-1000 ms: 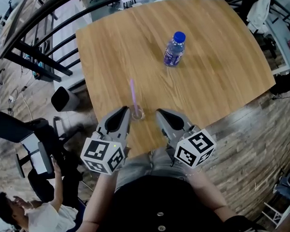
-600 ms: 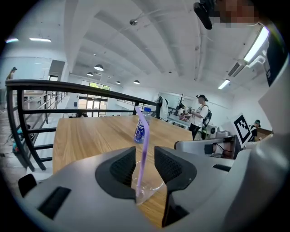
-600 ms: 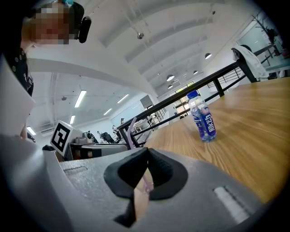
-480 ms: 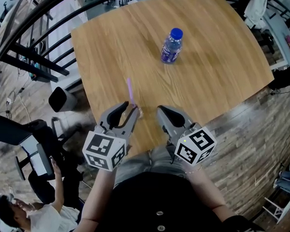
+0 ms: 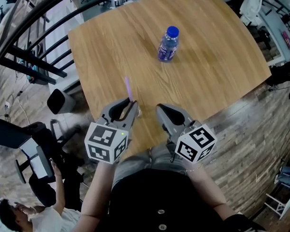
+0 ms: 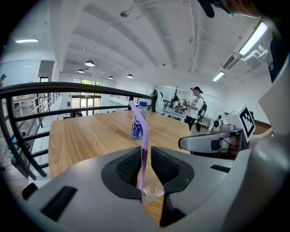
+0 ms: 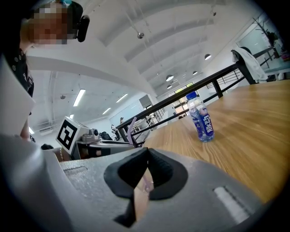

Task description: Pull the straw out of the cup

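A purple straw [image 5: 128,89] stands tilted in a small clear cup [image 6: 152,192] near the front edge of the wooden table [image 5: 208,68]. My left gripper [image 5: 128,105] reaches over the cup, and its jaws are closing with the straw [image 6: 145,136] between them. The straw lies against the left pad, and a thin gap shows on the right side. My right gripper [image 5: 163,109] hovers just right of the cup. In the right gripper view its jaws [image 7: 147,152] meet at the tips with nothing held.
A water bottle [image 5: 168,43] with a blue cap and purple label stands upright far across the table. Black railings [image 5: 33,47] run along the table's left side. A seated person [image 5: 23,213] is at lower left, below the table level.
My left gripper has moved right from beside the cup onto the straw. Its jaws opened wide round the straw and have since narrowed. The right gripper stayed put.
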A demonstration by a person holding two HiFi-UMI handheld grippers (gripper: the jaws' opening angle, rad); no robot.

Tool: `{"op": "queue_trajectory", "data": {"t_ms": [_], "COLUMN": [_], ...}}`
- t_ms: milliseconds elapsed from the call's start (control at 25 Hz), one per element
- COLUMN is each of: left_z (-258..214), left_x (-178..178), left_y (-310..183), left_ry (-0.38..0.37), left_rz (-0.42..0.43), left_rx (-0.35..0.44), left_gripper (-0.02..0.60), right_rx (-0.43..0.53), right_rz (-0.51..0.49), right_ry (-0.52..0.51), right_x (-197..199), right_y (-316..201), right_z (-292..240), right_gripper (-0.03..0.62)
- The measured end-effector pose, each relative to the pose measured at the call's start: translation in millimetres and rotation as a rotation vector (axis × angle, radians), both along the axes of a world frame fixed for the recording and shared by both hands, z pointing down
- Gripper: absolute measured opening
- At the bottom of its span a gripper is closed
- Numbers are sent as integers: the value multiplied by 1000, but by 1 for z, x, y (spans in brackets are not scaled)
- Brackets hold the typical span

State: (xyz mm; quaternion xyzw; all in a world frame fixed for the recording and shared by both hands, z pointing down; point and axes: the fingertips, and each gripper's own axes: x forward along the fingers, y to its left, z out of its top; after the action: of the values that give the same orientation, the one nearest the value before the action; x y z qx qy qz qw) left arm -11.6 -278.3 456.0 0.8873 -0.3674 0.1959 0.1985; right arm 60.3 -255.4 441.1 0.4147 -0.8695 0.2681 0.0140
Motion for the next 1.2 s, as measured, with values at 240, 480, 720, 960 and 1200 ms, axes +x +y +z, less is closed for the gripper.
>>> {"op": "queue_trajectory", "data": {"t_ms": [240,480,720,960,1200], "left_z": [0,-5,-18,-34,-51], "left_x": [-3,-7,-11,-18,-24], "left_y": [2,8,15,18,22], "left_ry": [-5,26,97,170,226], "left_rz": [-7,-13,-26,-50,-64], "left_rx": [-1,6,24,43,97], "left_gripper": [46,44,43,43,43], "right_rx": [16,38,63,93,120], "right_rz": [5,-2,-26,-39,-62], "right_ry": [10,21,38,40,45], "right_x": [1,-1,-6,-10,-17], "right_y": [3,5,12,15,21], "right_z": [-6,-13,-22,-36,-47], "right_gripper": [-2,-2,-2,-2,-2]}}
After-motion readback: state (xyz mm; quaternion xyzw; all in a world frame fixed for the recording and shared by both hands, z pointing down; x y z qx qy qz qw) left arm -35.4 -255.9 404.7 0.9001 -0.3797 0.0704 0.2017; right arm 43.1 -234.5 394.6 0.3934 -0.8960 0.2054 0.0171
